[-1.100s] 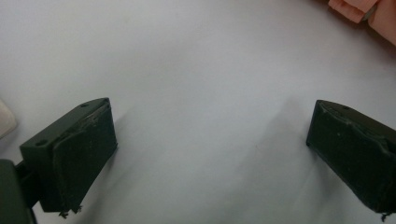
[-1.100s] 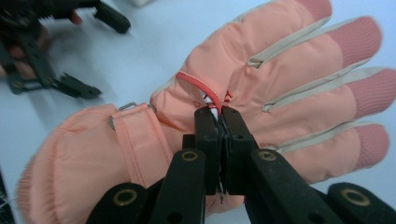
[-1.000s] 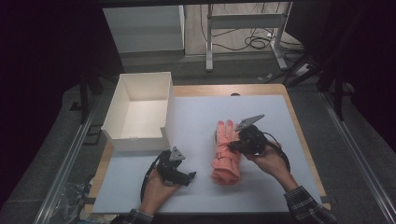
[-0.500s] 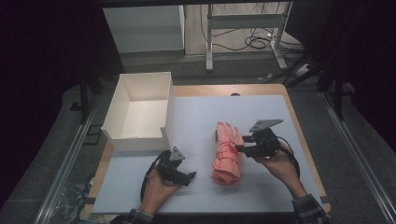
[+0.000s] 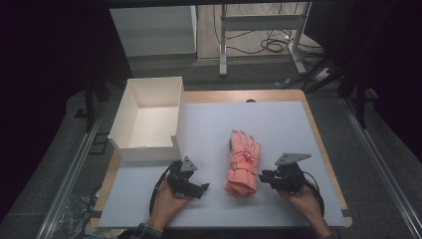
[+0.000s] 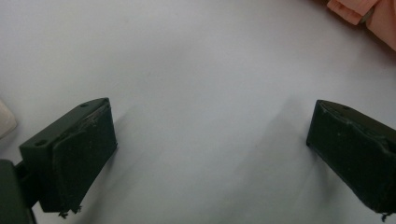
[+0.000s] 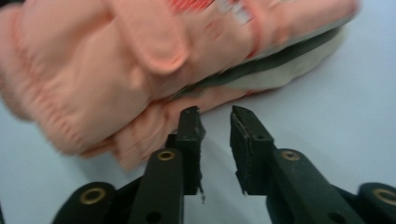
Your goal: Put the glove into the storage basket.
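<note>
Grey matting covers the wooden tabletop [image 5: 278, 119], and on it, at the far left corner, stands an open white cardboard box [image 5: 147, 119] with nothing inside it that the high view shows. Salmon-pink knitted gloves [image 5: 242, 162], stacked as a pair with red thread at the knuckles and a pale lining showing between the layers, lie flat toward the near right of the mat, well apart from the box, cuffs toward the near edge. Judging by this layout, the work looks to be putting the gloves into the box, and none of that is done: the gloves are not lifted and the box waits empty. The right gripper [image 7: 215, 116] sits low just beside the cuff end of the gloves; its fingers have just been closing and now stand a narrow gap apart with only bare mat between them, their tips right at the glove's edge but not gripping it. The left gripper [image 6: 205, 140] rests near the near edge, left of the gloves, fingers spread wide over bare mat and holding nothing. Left to do, as I read it: grasp, carry, and release.
</note>
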